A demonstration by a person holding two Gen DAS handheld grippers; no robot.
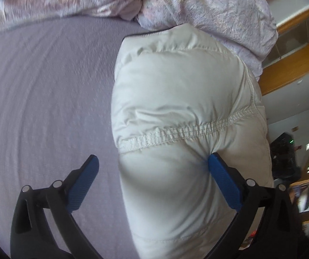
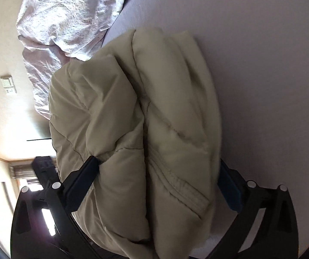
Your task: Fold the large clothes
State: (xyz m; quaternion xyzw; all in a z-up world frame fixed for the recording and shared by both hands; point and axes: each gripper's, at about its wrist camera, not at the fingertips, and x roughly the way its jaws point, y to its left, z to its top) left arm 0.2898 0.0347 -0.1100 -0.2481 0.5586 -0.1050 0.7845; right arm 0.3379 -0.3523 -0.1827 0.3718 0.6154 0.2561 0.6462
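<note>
Now, puffy cream quilted jacket (image 1: 176, 99), bunched, stitched seams, on lilac sheet (image 1: 46, 108)

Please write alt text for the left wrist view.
A folded cream puffer jacket lies on a lilac bedsheet. The open left gripper has one blue finger pressing into it. A crumpled floral duvet lies behind.

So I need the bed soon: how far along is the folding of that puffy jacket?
Done: the cream jacket lies bundled in thick layers on the grey bed sheet. In hand: the left gripper and right gripper stand wide open around its near end, fingers only denting the padding. Left: perhaps a final tidy and moving it off; the crumpled floral duvet is unfolded.
</note>
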